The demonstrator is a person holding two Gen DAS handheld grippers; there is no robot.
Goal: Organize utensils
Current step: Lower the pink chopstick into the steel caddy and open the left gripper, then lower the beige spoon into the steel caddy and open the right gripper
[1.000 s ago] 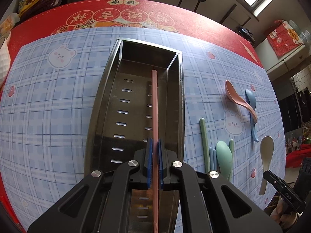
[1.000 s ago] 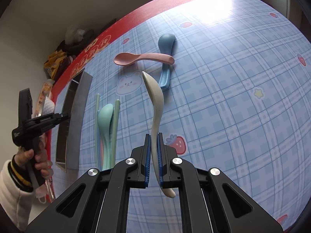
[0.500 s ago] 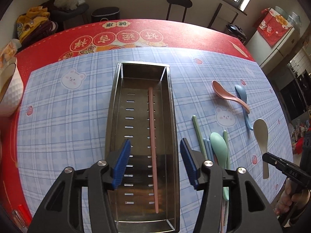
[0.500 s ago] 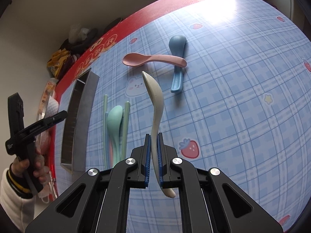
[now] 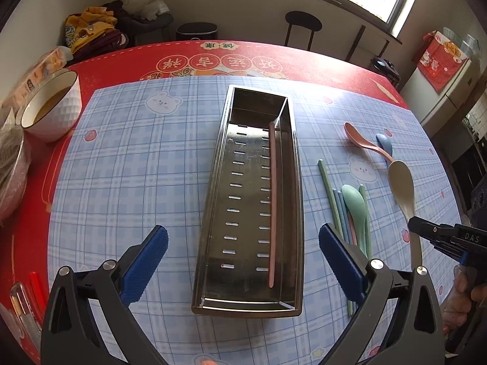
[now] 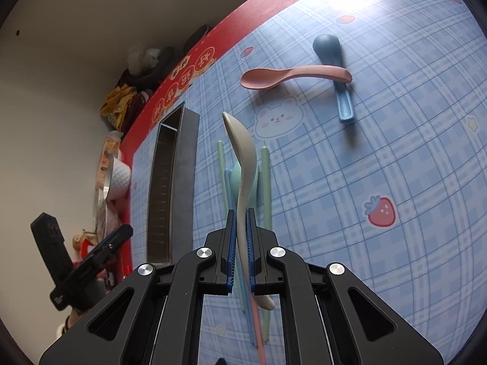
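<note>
my left jaws (image 5: 243,266) are opening, nothing btwn them, above the steel tray (image 5: 296,182). right jaws (image 6: 240,251) clamp the cream spoon (image 6: 240,164) by its handle, off the tabletop (image 6: 395,152). step: spoon to tray. next needs a carry over w/ spoon lengthwise. tray holds one pink chopstick (image 5: 272,200) only.

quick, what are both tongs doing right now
left tongs: opening, nothing between them
right tongs: shut on the cream spoon
</note>
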